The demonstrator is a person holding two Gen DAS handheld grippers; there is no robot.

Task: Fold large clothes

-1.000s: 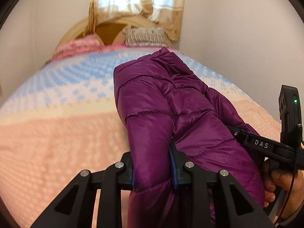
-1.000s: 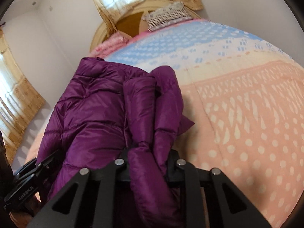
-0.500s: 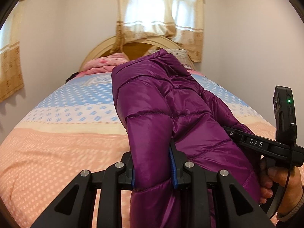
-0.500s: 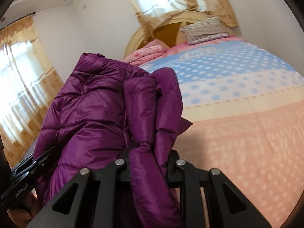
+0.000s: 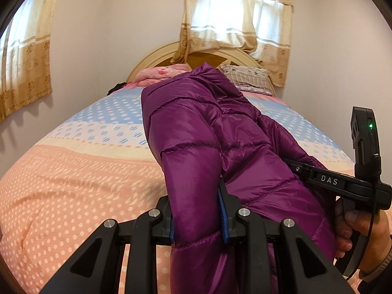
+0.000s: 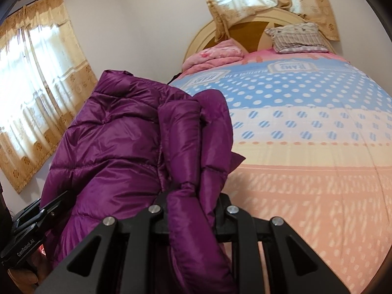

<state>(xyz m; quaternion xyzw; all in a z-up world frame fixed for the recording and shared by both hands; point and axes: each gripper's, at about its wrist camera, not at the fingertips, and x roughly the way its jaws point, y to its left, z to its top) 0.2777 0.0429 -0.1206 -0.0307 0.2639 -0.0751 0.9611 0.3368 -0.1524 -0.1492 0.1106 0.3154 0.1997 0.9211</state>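
Note:
A purple quilted down jacket hangs between my two grippers, held up above the bed. My left gripper is shut on one edge of it, the fabric pinched between the blue pads. My right gripper is shut on another bunched edge of the jacket. The right gripper's body shows in the left wrist view, and the left gripper's body shows in the right wrist view. The jacket's lower part is hidden below both views.
A bed with a peach, cream and blue dotted cover lies below. A pink blanket and a striped pillow sit at the arched headboard. Curtained windows are on the far wall and the left wall.
Both grippers have lifted and tilted upward with the jacket. The views now show the headboard, windows and walls instead of mostly the bed cover. The grips have not changed.

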